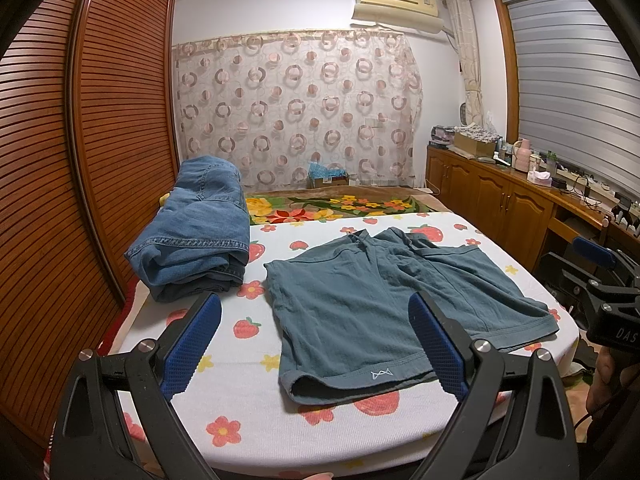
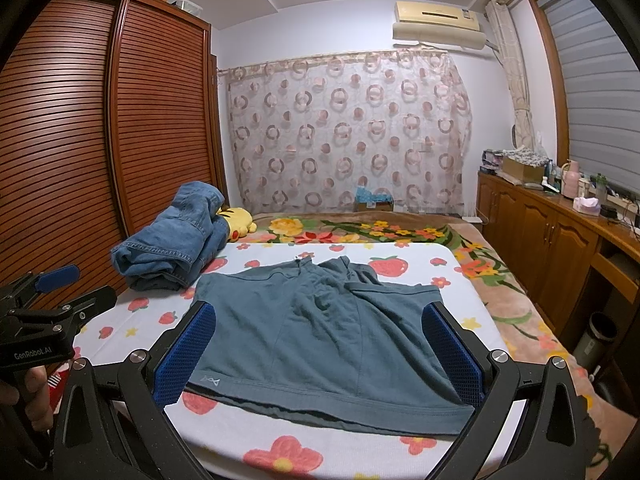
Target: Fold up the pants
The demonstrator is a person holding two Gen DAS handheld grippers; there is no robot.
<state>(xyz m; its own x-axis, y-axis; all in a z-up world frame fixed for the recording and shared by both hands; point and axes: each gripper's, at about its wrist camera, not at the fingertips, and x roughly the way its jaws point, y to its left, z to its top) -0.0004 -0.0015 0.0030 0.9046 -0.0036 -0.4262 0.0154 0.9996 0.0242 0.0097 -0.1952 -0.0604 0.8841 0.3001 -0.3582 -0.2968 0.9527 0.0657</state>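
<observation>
Lying flat on the white board with its strawberry and flower print (image 1: 240, 372), the teal-green cotton shorts (image 1: 372, 304) rest with the waistband toward the far edge and the leg hems toward the cameras; a small white logo sits at the hem of the left leg. That board rests on the bed with its floral blanket (image 2: 500, 320).

The left hand-held gripper (image 1: 316, 340) hangs just short of the near hem, its blue-padded fingers (image 1: 188, 348) spread wide and holding nothing; the left leg's hem lies between them in its view. The right hand-held gripper (image 2: 320, 344) is likewise wide open and empty, poised before the near hem, with most of the shorts' width framed between its pads (image 2: 454, 354). Neither gripper touches the fabric.

Near the board's far left corner, well apart from the shorts, sits a stack of folded blue denim jeans (image 2: 172, 248), with a yellow plush toy (image 2: 238, 220) just behind it. A slatted brown wooden wardrobe (image 1: 80, 160) stands along the left.
</observation>
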